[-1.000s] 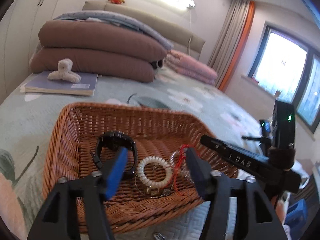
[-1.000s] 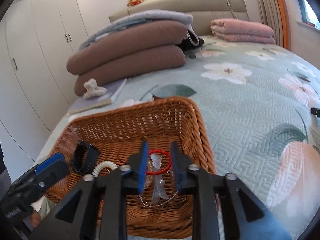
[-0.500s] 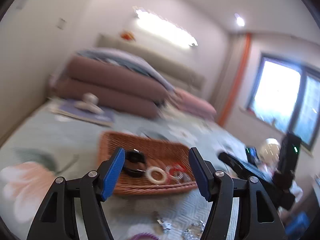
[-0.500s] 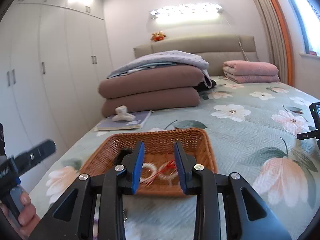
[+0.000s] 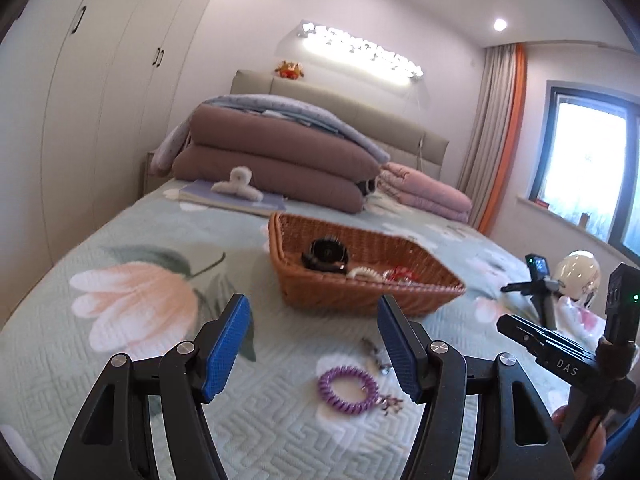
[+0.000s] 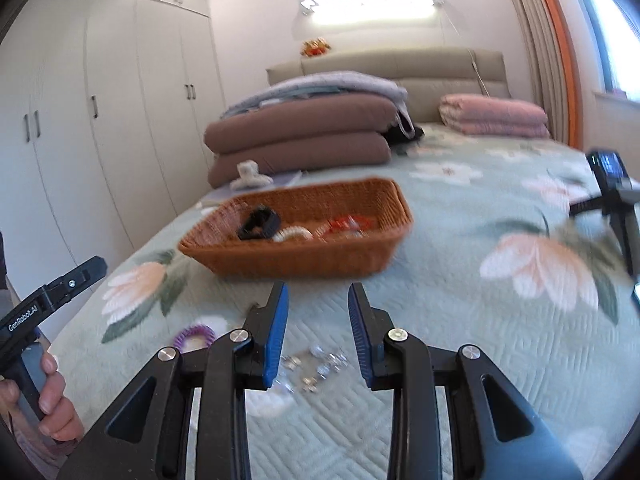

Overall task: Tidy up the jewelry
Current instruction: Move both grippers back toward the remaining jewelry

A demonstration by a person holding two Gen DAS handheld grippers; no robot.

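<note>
A wicker basket (image 5: pixel 404 298) (image 6: pixel 296 264) sits on the bed. It holds a black watch (image 5: pixel 326 255) (image 6: pixel 259 222), a white coil bracelet (image 5: pixel 362 272) (image 6: pixel 294 234) and red jewelry (image 5: pixel 400 273) (image 6: pixel 348 224). On the bedspread in front lie a purple coil bracelet (image 5: pixel 348 390) (image 6: pixel 195 335), a small metal piece (image 5: pixel 374 354) and silver jewelry (image 6: pixel 316 366). My left gripper (image 5: pixel 314 346) is open and empty above the bedspread, with the purple bracelet low between its fingers. My right gripper (image 6: pixel 316 330) is open and empty above the silver jewelry.
Folded brown quilts (image 5: pixel 276 164) and pink blankets (image 5: pixel 424 192) lie at the head of the bed. A book with a fluffy white clip (image 5: pixel 236 184) lies behind the basket. A camera tripod (image 5: pixel 538 286) and a white helmet (image 5: pixel 578 276) stand at the right. Wardrobes line the left wall.
Both grippers have pulled back and up from over the basket, which now lies farther away. Loose jewelry on the bedspread has come into view. The right gripper's jaws are wider apart.
</note>
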